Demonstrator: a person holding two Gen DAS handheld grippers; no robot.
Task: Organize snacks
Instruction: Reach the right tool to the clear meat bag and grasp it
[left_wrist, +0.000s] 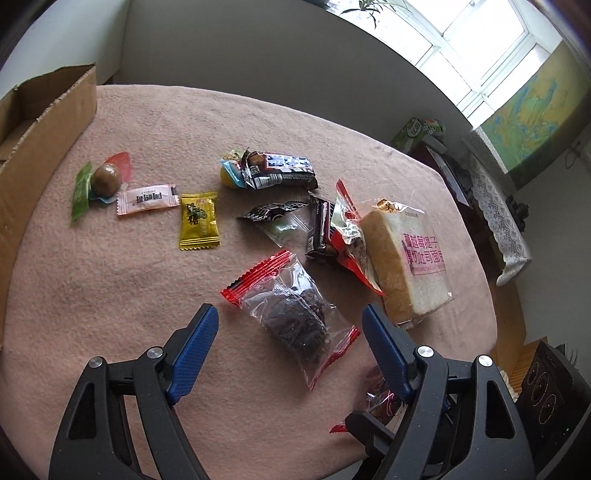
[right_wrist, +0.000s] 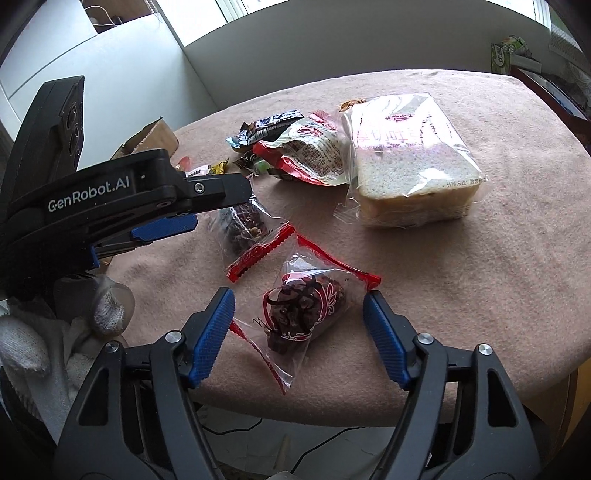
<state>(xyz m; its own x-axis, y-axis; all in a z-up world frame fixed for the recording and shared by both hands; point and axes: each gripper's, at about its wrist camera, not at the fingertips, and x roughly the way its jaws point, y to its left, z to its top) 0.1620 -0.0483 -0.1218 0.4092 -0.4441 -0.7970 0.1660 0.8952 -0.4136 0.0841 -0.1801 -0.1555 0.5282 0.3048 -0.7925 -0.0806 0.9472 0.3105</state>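
- Candies: only the left view shows the yellow candy (left_wrist: 198, 220) and cardboard box (left_wrist: 44, 147).
- Left tongs (left_wrist: 290, 317) open wide.
- Right tongs (right_wrist: 299, 308) open around a red-edged snack bag (right_wrist: 306, 306).

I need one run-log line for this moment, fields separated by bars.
left gripper: open, over clear red-edged dark-snack packet | right gripper: open, over second such packet | cardboard box: not yet used

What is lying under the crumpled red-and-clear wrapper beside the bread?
Under the crumpled red-and-clear wrapper, a dark brown rectangular snack bar pokes out on its left side, resting on the pink cloth-covered table. The wrapper's right edge lies against the clear-bagged thick bread slice. The bar's remainder is covered.
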